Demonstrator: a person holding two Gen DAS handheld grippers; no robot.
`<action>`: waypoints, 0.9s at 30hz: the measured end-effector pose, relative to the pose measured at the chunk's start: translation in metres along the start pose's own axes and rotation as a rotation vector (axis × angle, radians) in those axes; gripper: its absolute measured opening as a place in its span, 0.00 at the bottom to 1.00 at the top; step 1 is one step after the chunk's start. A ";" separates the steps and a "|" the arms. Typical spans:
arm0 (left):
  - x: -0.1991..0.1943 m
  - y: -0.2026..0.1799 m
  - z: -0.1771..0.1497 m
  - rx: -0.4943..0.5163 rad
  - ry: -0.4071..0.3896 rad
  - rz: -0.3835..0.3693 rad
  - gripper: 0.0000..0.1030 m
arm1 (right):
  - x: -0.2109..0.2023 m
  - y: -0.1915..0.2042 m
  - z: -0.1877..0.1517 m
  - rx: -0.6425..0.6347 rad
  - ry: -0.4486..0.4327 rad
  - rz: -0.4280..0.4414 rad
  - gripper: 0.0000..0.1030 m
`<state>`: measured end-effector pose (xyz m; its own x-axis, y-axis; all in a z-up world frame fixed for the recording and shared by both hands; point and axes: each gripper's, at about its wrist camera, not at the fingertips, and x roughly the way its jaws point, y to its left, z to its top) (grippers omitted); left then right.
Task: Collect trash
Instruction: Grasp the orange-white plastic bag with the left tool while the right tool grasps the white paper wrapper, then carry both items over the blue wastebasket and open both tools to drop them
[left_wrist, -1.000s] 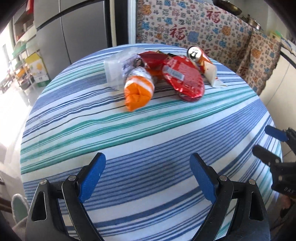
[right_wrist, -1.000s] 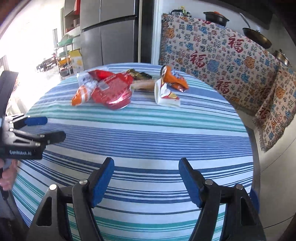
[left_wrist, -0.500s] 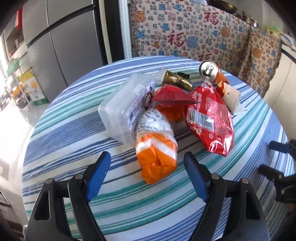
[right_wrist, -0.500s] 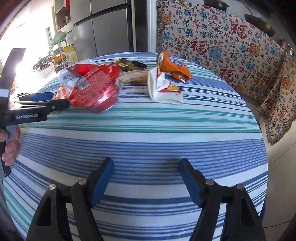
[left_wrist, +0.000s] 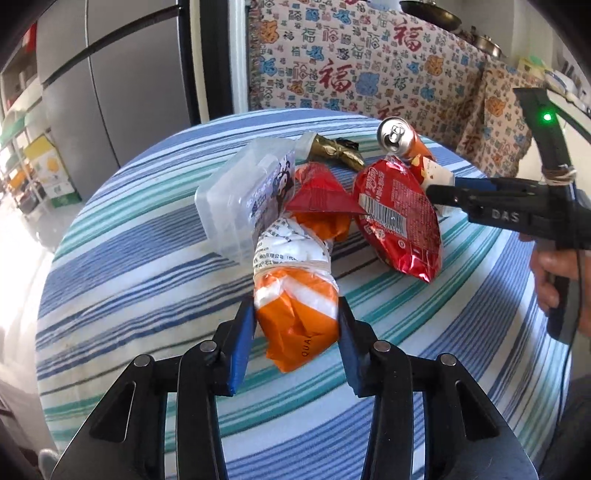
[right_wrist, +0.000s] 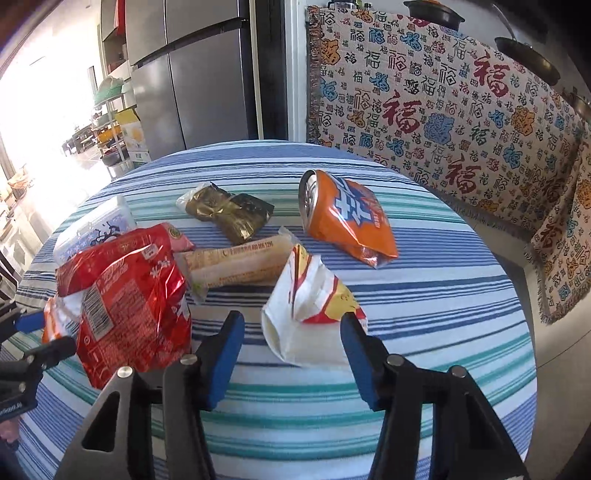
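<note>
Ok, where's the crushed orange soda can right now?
The crushed orange soda can lies on its side at the table's far right in the right wrist view, just beyond the white and yellow wrapper and right of the gold foil wrapper.

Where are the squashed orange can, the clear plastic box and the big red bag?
squashed orange can (right_wrist: 347, 218), right wrist view, orange crushed side.
clear plastic box (left_wrist: 236, 195), left wrist view, its clear lid.
big red bag (left_wrist: 402, 218), left wrist view, printed back.
</note>
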<state>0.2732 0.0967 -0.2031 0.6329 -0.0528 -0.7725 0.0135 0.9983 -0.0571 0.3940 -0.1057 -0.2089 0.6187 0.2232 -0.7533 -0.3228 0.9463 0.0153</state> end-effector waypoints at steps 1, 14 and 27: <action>-0.002 0.000 -0.004 -0.015 0.012 -0.009 0.41 | 0.002 -0.002 -0.001 0.022 0.012 0.019 0.15; -0.048 -0.031 -0.071 -0.047 0.043 -0.066 0.49 | -0.106 0.002 -0.093 0.014 0.083 0.139 0.08; -0.036 -0.034 -0.056 -0.030 0.025 -0.043 0.79 | -0.121 0.002 -0.116 -0.017 0.057 0.107 0.37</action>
<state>0.2067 0.0633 -0.2086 0.6126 -0.0967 -0.7844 0.0166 0.9938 -0.1096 0.2353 -0.1582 -0.1945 0.5384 0.3089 -0.7840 -0.3976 0.9134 0.0868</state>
